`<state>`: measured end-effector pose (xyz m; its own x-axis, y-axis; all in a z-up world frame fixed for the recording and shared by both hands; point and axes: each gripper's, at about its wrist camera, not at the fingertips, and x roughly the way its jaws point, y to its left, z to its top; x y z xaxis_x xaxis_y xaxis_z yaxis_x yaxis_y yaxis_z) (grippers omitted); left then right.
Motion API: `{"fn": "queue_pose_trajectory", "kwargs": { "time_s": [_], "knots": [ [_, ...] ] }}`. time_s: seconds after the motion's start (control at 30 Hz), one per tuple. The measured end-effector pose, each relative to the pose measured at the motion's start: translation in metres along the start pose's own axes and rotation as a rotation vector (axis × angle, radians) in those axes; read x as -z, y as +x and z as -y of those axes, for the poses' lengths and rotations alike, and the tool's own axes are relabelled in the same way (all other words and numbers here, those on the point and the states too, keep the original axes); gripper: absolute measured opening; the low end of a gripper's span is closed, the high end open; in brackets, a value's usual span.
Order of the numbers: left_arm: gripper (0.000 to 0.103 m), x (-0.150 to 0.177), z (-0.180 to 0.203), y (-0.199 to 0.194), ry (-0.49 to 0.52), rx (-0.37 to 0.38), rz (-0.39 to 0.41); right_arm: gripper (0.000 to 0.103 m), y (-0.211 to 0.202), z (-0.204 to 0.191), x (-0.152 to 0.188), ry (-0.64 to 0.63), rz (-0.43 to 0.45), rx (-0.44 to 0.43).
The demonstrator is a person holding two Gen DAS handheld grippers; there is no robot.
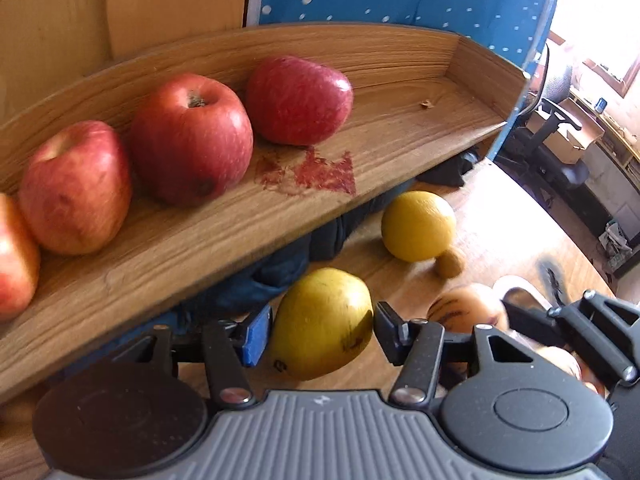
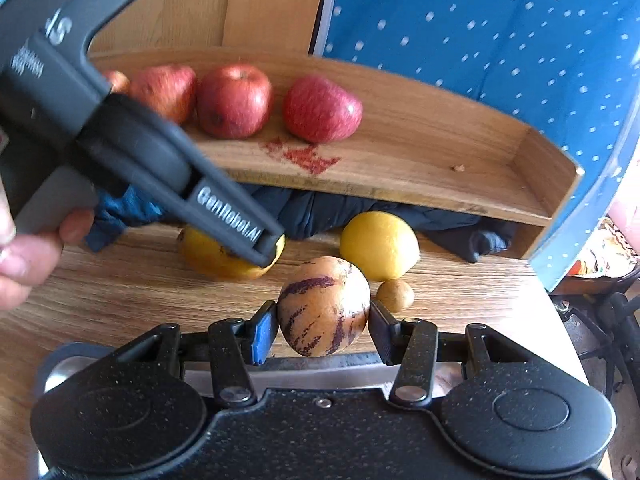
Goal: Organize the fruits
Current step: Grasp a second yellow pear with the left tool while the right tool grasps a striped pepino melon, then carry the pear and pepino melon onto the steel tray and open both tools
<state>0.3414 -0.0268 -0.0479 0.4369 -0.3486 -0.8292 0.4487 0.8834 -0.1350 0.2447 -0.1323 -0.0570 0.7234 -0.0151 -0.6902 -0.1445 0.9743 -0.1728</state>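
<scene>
My left gripper (image 1: 322, 330) has its fingers on either side of a yellow-green mango (image 1: 322, 322), both pads against its flanks: it is pinching the fruit. From the right wrist view the same left gripper (image 2: 266, 250) comes in from the upper left and covers part of that mango (image 2: 212, 254), which lies on the wooden tabletop (image 2: 120, 292). A hand (image 2: 28, 248) grips the tool's handle at the left edge.

My right gripper (image 2: 323, 326) is closed on a striped pepino melon (image 2: 323, 306), tan with purple streaks, blue pad on its left side and black pad on its right. I cannot tell whether the pepino touches the table or is lifted off it.

Just behind the pepino sits a round yellow lemon (image 2: 379, 245), and a small brown fruit (image 2: 395, 295), possibly a kiwi, touches the lemon's lower right. In the left view the lemon (image 1: 418, 226) and the small brown fruit (image 1: 450, 263) lie beyond the mango, well apart from it.

Above and behind all of this is a wooden shelf tray (image 1: 400, 144) with a raised back and end wall. Red apples (image 1: 190, 144) stand in a row on its left half; a red stain (image 1: 316, 172) marks the board in front of the rightmost apple. The right half of the tray is bare wood.

Dark blue cloth (image 2: 360, 210) is bunched under the shelf, behind the loose fruit. A blue dotted fabric (image 2: 500, 40) fills the background.
</scene>
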Motion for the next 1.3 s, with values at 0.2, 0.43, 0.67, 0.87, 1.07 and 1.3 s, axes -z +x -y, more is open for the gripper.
{"fn": "queue_pose_trajectory", "kwargs": {
  "time_s": [0.2,0.43,0.67,0.87,1.07,1.3],
  "knots": [
    [0.029,0.019,0.007,-0.032,0.007,0.047,0.015,0.051,-0.047,-0.002,0.012,0.036,0.021,0.008],
    [0.039,0.035,0.020,-0.036,0.069,0.026,0.001,0.051,-0.081,-0.009,0.038,0.063,-0.003,0.010],
    [0.057,0.035,0.010,-0.012,0.003,0.072,-0.081,0.051,-0.098,-0.016,0.048,0.061,-0.006,0.007],
    [0.055,0.037,0.017,-0.013,0.013,0.047,-0.066,0.051,-0.104,-0.019,0.058,0.073,-0.021,0.013],
    [0.055,0.047,0.019,-0.035,-0.005,0.085,-0.054,0.051,-0.108,-0.011,0.070,0.119,-0.048,0.035],
    [0.055,0.073,0.032,-0.060,0.025,0.097,-0.077,0.051,-0.115,-0.002,0.086,0.145,-0.083,0.046]
  ]
}}
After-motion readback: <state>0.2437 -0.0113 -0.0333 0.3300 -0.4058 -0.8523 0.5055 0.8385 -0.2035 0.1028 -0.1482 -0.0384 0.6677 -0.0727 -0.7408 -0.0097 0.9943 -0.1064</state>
